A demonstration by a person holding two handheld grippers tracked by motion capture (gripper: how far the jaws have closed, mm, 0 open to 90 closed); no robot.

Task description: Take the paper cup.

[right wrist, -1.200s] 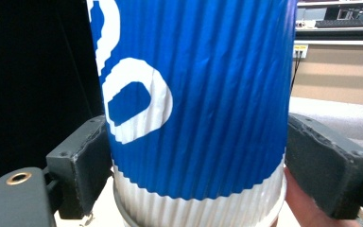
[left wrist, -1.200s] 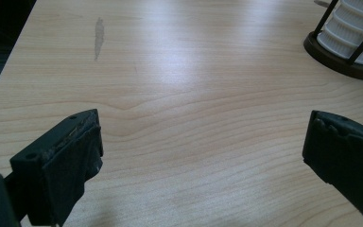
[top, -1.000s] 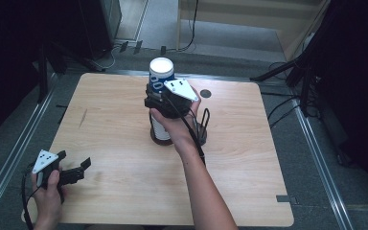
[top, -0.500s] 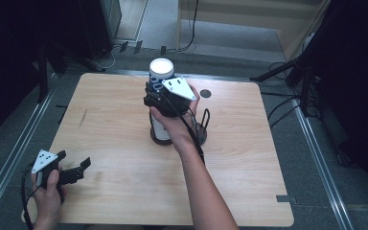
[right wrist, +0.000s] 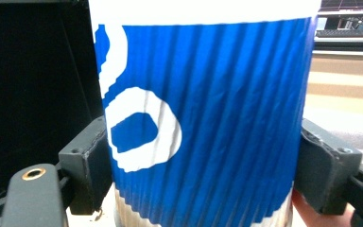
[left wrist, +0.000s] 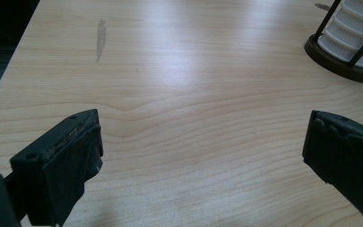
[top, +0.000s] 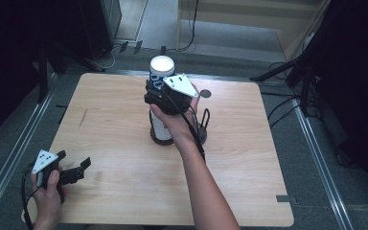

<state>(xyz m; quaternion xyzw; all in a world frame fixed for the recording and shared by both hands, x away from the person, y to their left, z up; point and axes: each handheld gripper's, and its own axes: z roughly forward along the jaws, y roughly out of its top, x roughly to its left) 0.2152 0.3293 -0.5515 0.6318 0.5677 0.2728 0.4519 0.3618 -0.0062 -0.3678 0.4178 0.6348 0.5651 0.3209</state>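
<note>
With my right gripper (right wrist: 203, 161) just closed on the top blue ribbed paper cup (right wrist: 203, 118), left gripper (left wrist: 203, 161) wide open and empty, I should lift straight up off the stack of cups (top: 161, 125).

No word, brand name or number can be read anywhere. The one printed mark stands on the blue ribbed cup (right wrist: 203, 118), which sits between the jaws of the right gripper (right wrist: 203, 175): a white looping figure, with a closed ring just above the left-hand jaw and an open curve higher up toward the cup's white rim. It may be part of a logo or a letter, but it is cut off and cannot be made out. From the high view the same cup (top: 159, 79) shows a scrap of white on blue just beyond the gripper, too small to read.
</note>
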